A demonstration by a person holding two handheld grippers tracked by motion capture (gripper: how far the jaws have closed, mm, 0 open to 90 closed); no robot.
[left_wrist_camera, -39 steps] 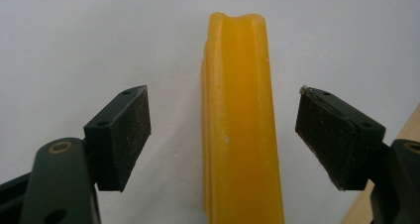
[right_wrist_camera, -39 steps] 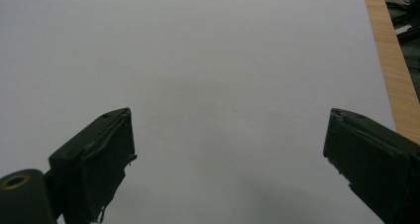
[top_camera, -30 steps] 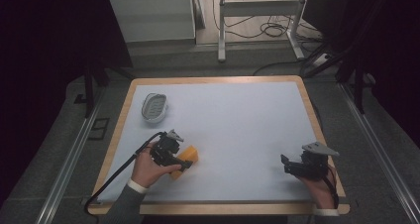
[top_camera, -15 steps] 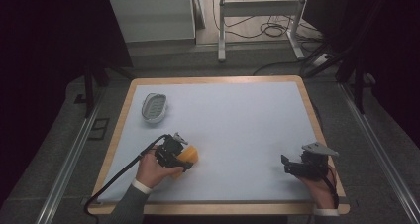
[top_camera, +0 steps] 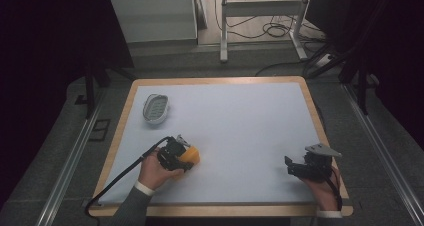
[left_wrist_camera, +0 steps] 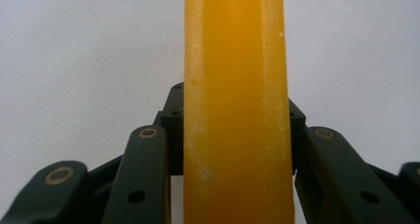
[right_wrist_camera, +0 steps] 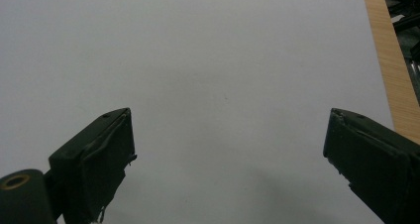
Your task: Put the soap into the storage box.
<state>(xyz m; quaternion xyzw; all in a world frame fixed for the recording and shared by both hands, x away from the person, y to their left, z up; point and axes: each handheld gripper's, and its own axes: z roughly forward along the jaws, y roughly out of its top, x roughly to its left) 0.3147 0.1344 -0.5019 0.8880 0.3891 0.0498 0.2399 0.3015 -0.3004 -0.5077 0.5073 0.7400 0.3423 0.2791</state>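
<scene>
Soap [top_camera: 190, 156] sits clamped in the left gripper [top_camera: 176, 155], lower left of the high view, jaws squeezing its two flat sides so its long axis runs straight out from the fingers. Dish [top_camera: 155, 108] lies further up toward the upper left, well apart, so my guess is the left hand is way nearer. Right gripper [top_camera: 306, 167] idles at lower right, jaws spread wide, nothing between them

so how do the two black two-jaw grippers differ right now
The left gripper is shut on a yellow-orange block; the right gripper is open, with nothing between its jaws. The left sits near the table's left front, the right near its right front. Each is held in a hand.
</scene>
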